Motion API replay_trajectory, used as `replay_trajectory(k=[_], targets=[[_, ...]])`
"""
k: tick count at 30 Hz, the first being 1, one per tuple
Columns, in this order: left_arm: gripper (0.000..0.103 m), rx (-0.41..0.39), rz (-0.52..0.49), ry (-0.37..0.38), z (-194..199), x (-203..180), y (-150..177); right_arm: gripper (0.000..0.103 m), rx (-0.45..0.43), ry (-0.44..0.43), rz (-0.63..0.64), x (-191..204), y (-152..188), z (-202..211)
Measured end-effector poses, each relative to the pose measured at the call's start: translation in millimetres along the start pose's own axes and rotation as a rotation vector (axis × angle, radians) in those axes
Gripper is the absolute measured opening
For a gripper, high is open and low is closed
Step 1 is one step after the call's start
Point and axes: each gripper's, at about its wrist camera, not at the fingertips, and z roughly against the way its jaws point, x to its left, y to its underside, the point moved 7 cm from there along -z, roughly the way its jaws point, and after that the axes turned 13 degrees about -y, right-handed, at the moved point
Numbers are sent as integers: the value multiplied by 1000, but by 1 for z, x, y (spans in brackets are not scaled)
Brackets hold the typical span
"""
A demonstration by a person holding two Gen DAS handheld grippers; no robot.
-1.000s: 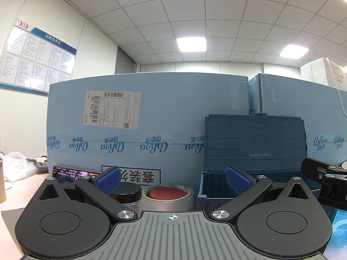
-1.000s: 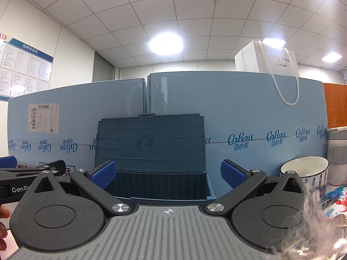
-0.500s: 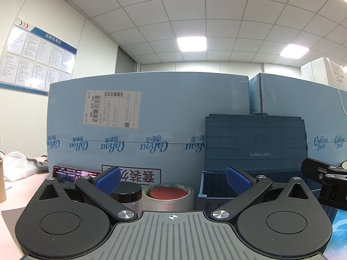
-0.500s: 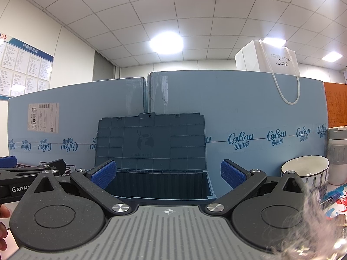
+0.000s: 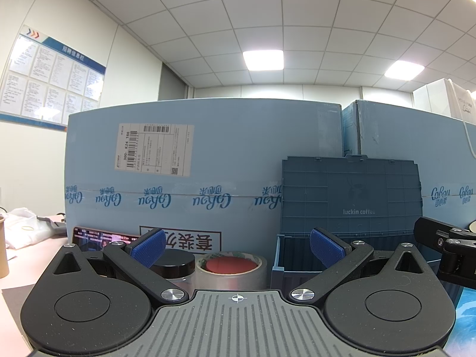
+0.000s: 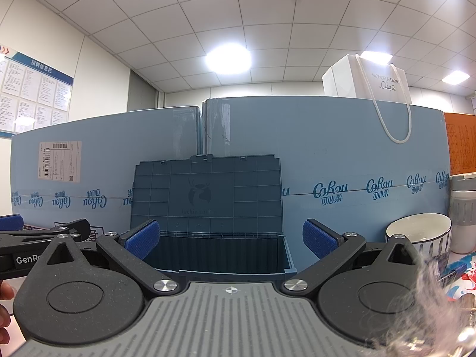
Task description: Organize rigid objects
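Note:
My left gripper (image 5: 236,248) stands open and empty. Just ahead of it sit a silver tape roll (image 5: 230,272) with a red core and a black-lidded jar (image 5: 172,266). To the right is a dark blue storage crate (image 5: 351,196) with its lid raised upright. My right gripper (image 6: 230,238) is open and empty, facing straight at the same crate (image 6: 208,190) and its open cavity. The left gripper's fingers (image 6: 44,230) show at the left edge of the right wrist view. The right gripper's finger (image 5: 443,238) shows at the right edge of the left wrist view.
Large light blue cartons (image 6: 342,154) wall off the back. A white bowl (image 6: 418,230), a grey tumbler (image 6: 462,211) and a blue pen (image 6: 453,269) lie right. A phone (image 5: 101,236) and white plastic bag (image 5: 26,226) sit left. A white paper bag (image 6: 366,78) tops the cartons.

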Motion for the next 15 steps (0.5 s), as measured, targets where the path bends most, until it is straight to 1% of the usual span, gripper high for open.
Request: replay_trajectory(k=[15], targets=[[103, 2, 1, -1, -1, 0, 0, 103, -1, 1, -8, -1, 0, 0]])
